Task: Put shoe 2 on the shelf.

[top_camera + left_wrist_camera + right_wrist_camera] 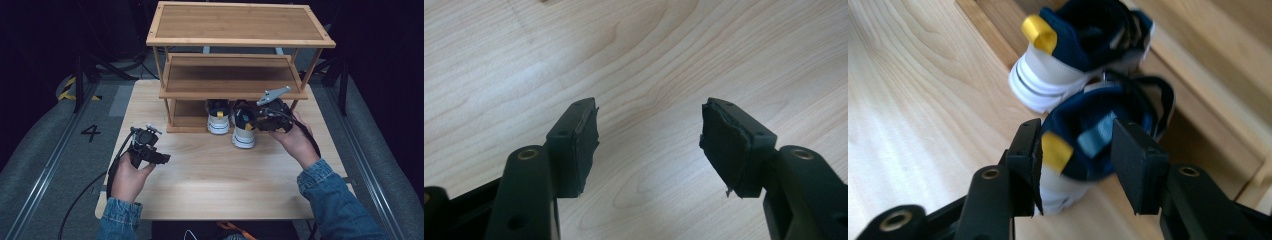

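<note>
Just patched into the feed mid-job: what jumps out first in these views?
The wooden shelf rack at the table's far side dominates, with a pair of navy-and-white sneakers at its foot. The nearer sneaker sits between the right tongs, jaws astride its heel collar by the yellow pull tab; whether they grip it is unclear. The other sneaker is tucked under the bottom shelf, and the left tongs hang open over bare tabletop.

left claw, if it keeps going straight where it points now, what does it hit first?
The bare table. In the left gripper view the left claw, open, points down at plain wood, with nothing between its jaws. The distance to the wood is unclear.
</note>
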`<action>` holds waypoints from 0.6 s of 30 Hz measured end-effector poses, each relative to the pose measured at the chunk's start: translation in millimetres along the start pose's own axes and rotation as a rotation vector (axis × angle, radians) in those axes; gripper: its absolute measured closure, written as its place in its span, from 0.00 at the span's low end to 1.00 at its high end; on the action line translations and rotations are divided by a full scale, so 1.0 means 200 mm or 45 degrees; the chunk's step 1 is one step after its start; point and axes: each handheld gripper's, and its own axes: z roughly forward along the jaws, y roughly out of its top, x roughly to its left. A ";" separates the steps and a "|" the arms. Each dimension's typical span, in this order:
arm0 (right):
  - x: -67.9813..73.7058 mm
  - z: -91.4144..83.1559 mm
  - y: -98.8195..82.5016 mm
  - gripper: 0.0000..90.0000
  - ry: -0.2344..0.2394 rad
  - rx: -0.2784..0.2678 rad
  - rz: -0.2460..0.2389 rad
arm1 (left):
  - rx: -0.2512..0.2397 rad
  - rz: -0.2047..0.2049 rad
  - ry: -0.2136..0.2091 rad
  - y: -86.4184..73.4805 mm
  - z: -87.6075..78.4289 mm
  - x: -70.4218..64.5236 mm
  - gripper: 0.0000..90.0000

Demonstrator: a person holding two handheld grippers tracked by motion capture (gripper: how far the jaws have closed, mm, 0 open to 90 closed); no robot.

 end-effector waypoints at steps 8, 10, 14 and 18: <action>0.04 -0.05 -0.11 0.71 -0.047 0.043 0.075 | -0.004 0.050 -0.025 0.09 0.03 -0.04 0.44; 0.05 -0.04 -0.13 0.74 -0.044 0.051 0.096 | -0.002 0.062 -0.028 0.11 0.04 -0.04 0.44; 0.05 -0.01 -0.17 0.83 -0.028 0.072 0.139 | -0.019 0.083 -0.035 0.15 0.05 -0.05 0.45; 0.09 0.04 -0.19 0.83 0.006 0.090 0.171 | -0.022 0.100 -0.049 0.19 0.05 -0.06 0.45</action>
